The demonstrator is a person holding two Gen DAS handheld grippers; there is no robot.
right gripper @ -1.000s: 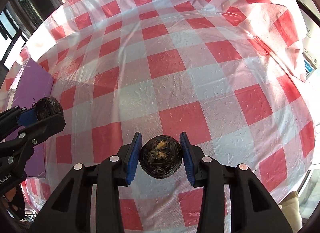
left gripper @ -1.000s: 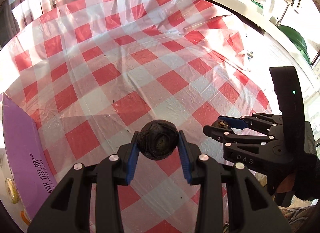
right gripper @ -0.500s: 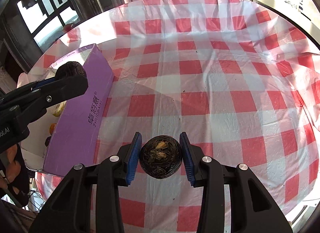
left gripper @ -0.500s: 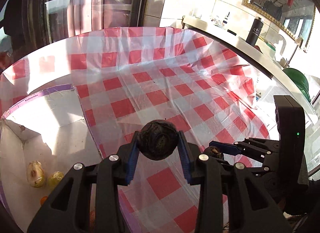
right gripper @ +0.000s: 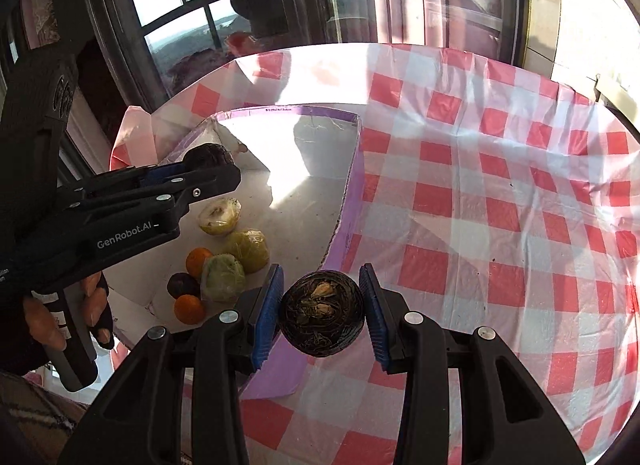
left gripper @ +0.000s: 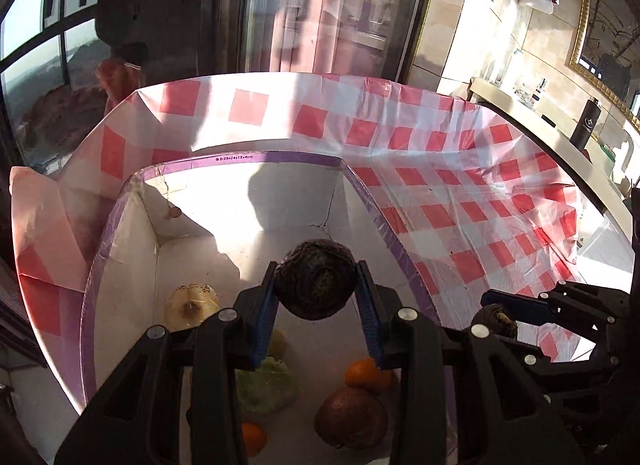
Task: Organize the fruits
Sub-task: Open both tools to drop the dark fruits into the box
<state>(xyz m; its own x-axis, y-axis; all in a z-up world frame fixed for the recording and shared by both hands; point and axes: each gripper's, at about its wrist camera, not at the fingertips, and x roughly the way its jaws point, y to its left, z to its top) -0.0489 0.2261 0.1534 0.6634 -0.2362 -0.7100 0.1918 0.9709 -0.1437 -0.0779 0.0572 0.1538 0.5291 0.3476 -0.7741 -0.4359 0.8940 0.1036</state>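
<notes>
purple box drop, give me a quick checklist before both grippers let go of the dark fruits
1. Left gripper grips its dark round fruit between the blue fingers: ok.
2. Right gripper grips the second dark fruit: ok.
3. Left fruit over the open purple box: ok, white box floor shows beneath it.
4. Right fruit over the box: not ok, in the right wrist view it hangs over the box's near wall and the checked tablecloth.
5. Free floor for landing: ok, the far half is bare; the oranges and wrapped green fruits sit in the near part.
6. Grippers apart from each other: ok, a gap shows between them.
</notes>
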